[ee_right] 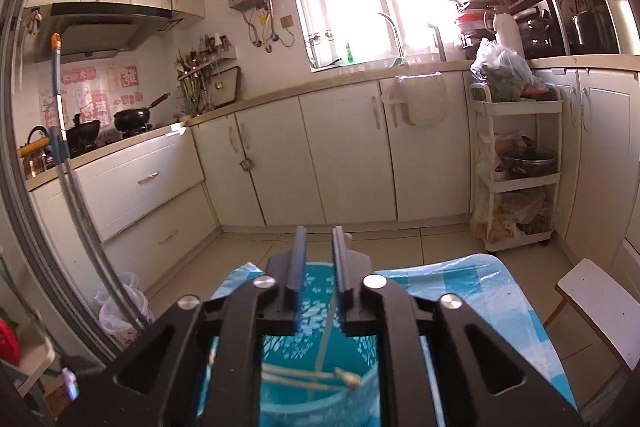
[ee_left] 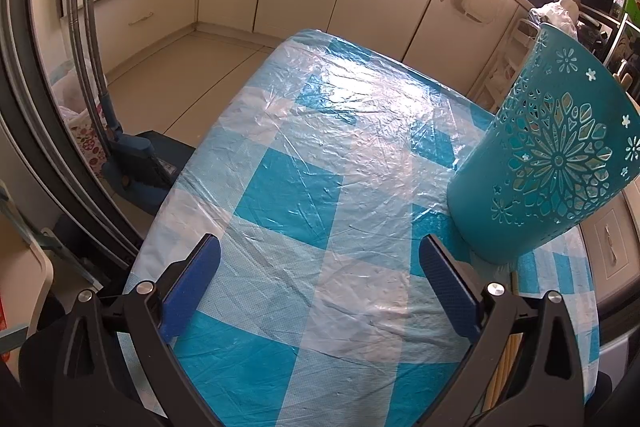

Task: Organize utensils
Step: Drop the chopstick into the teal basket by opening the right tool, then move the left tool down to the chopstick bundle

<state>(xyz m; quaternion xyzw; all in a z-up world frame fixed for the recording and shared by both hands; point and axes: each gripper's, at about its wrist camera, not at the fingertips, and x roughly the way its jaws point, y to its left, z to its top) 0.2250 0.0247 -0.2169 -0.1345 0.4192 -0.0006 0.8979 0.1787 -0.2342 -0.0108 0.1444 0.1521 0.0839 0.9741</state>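
right gripper (ee_right: 319,259) hangs over the holder (ee_right: 320,399), jaws slightly parted and empty, chopsticks (ee_right: 312,377) already inside (left gripper (ee_left: 320,283) wide open, idle), so next comes fetching another utensil.

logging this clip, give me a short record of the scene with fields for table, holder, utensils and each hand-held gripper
table: blue and white checked cloth under clear plastic
holder: teal cut-out holder, upright near the table's right edge
utensils: pale chopsticks inside the holder; more lying on the table
left hand-held gripper: open wide, empty, over the cloth
right hand-held gripper: above the holder, narrow gap, nothing between its pads
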